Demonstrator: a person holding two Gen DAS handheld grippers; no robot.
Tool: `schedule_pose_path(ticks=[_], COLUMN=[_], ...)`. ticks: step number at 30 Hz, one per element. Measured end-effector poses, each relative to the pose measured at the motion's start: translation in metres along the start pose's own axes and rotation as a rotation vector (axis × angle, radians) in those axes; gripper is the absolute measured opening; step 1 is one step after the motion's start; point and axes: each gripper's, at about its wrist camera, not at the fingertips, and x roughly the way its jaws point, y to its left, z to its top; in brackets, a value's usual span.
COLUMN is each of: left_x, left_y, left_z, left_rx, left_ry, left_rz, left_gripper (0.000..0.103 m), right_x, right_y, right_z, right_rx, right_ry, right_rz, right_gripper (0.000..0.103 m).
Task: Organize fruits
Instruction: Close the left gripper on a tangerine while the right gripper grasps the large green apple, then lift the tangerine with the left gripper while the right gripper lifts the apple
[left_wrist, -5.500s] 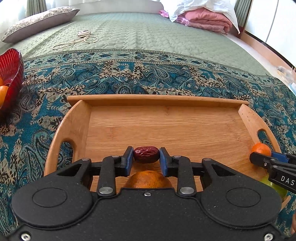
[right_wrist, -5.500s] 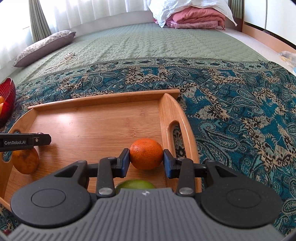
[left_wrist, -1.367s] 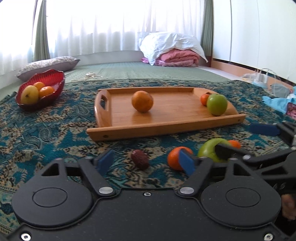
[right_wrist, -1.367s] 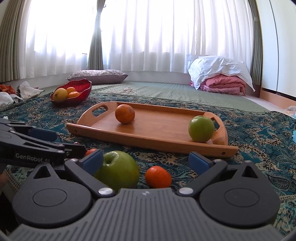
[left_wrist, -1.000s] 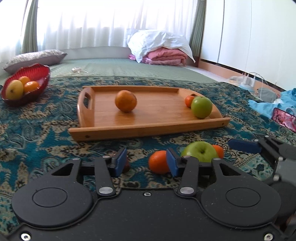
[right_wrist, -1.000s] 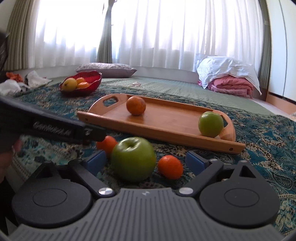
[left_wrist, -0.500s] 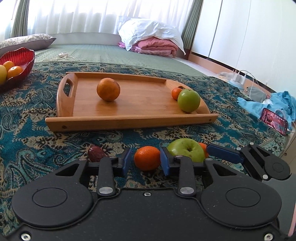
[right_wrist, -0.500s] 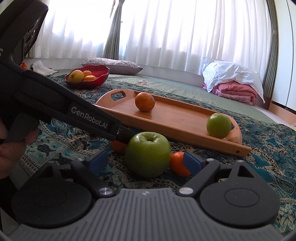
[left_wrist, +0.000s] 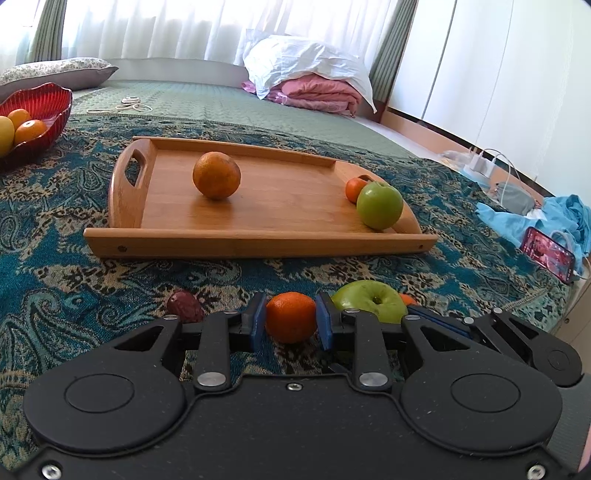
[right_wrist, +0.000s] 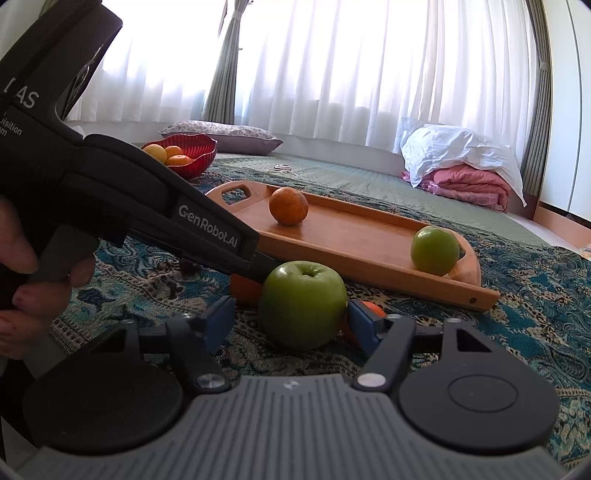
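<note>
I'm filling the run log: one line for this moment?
left gripper: shut on tangerine | right gripper: open around apple | tray: three fruits | date: on cloth

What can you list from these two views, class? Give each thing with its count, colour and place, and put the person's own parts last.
Tray: one, wooden, on the patterned blanket.
Orange: one, orange, on the tray's left part.
Far apple: one, green, at the tray's right end.
Small tangerine: one, orange, behind that apple.
Near apple: one, green, on the blanket.
Held tangerine: one, orange.
Date: one, dark red, on the blanket.
Bowl: one, red, far left, holding fruit.
Left gripper: one, black, shut on the held tangerine.
Right gripper: one, open around the near apple.
</note>
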Motion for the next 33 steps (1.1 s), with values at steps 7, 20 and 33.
schedule_pose_path(ticks=[7, 20, 33], left_x=[-0.013, -0.023, -0.030], left_y=[-0.012, 0.004, 0.001], left_z=[0.000, -0.001, -0.013], left_rx=[0.111, 0.088, 0.139], left_ry=[-0.059, -0.058, -0.076], left_rz=[0.056, 0.107, 0.123], left_gripper=[0.026, 0.025, 0.014], right_x=[0.002, 0.016, 0.023], right_y=[-0.003, -0.001, 0.013], right_z=[0.002, 0.006, 0.006], right_rx=[-0.002, -0.016, -0.087], right_ry=[-0.001, -0.002, 0.001], right_rz=[-0.001, -0.007, -0.053], right_gripper=[0.076, 0.073, 0.061])
